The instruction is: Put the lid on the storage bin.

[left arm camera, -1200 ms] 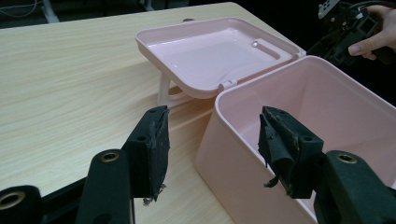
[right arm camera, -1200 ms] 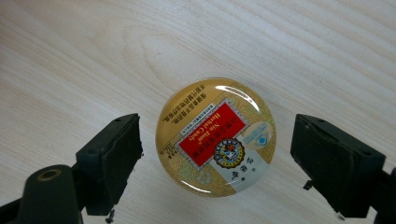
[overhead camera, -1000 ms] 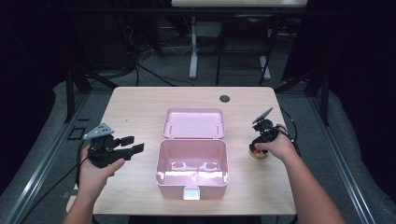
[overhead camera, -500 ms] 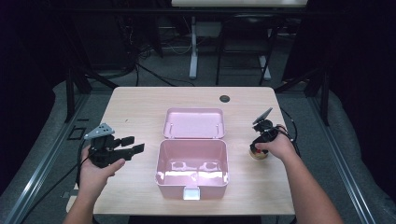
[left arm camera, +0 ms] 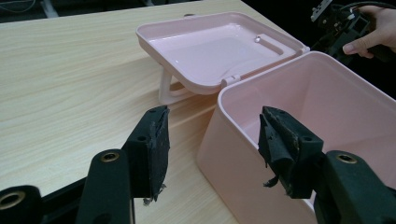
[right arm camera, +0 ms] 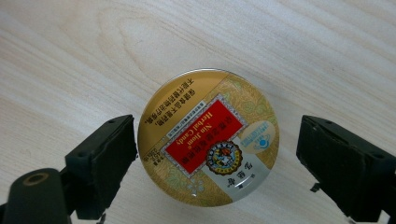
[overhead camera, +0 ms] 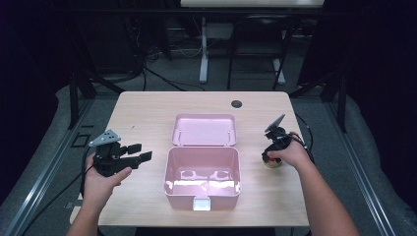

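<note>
Light wooden table [overhead camera: 142, 113] at frame centre: open pink box [overhead camera: 201, 174] mid-table, round gold candy tin [right arm camera: 208, 137] at right, dark grommet [overhead camera: 237, 103] near far edge.

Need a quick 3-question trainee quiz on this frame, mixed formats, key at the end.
1. True or false: the pink box has its lid shut.
2. What sits between the right gripper fingers? A) a round candy tin B) a spoon C) a sponge
3. Fill in: the left gripper is ____ and holds nothing.

Key: 1 false, the lid lies open behind the box. 2 A, the candy tin rests on the table, fingers apart on either side. 3 open.
</note>
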